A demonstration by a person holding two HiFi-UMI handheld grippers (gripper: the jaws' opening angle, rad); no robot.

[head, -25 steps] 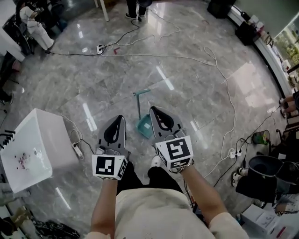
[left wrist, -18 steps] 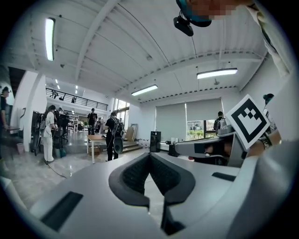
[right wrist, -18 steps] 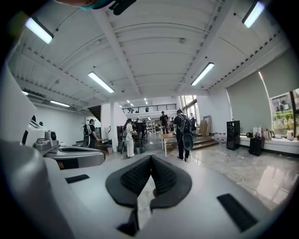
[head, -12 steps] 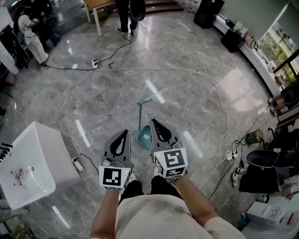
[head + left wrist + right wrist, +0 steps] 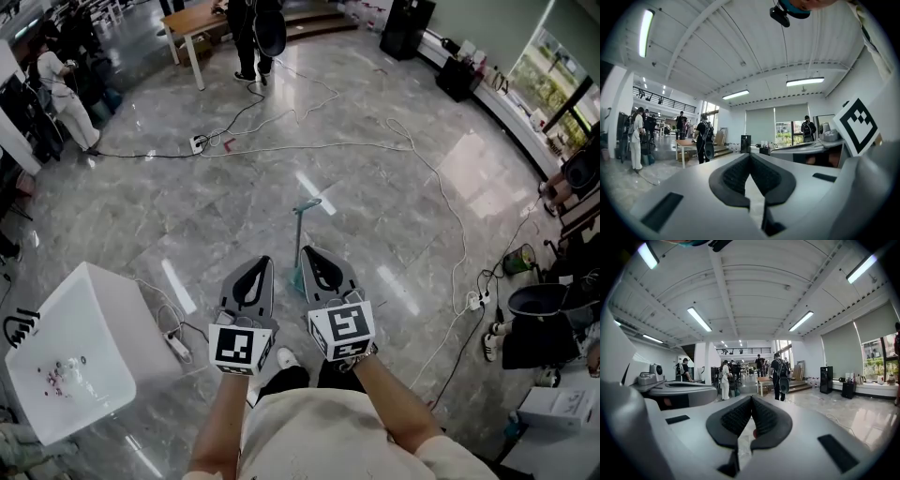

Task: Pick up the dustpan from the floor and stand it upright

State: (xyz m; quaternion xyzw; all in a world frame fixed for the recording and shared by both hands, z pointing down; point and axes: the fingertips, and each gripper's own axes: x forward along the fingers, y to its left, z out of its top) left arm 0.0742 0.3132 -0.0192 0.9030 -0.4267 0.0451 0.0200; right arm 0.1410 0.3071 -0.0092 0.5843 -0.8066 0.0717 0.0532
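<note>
Grey polished stone floor point(image 5: 394, 131) is seen from above, through a camera worn on a person's head. Two hand-held grippers are held out side by side low in the middle of the view, each with a marker cube at its rear. The left gripper point(image 5: 263, 266) is closed, and in the left gripper view its dark ribbed pads point(image 5: 736, 174) are seen meeting at the tips with nothing between them. The right gripper point(image 5: 310, 257) is closed in the same way, and nothing is caught between its pads point(image 5: 765, 419) in the right gripper view. A teal dustpan point(image 5: 302, 232) lies on the floor, well away from the floor's edges and just beyond the gripper tips as seen from the head. Its long handle is pointed away from the person, and its pan end is mostly hidden behind the right gripper. It is held by neither gripper. A white box point(image 5: 94, 328) stands on the floor towards the lower left edge, with a power strip point(image 5: 175, 344) just beside it. White cables point(image 5: 441, 187) are trailed across the floor towards the right edge, where a black bin point(image 5: 534, 305) stands. At the far edge a wooden table point(image 5: 192, 19) is seen, with a person point(image 5: 251, 28) standing beside it.
</note>
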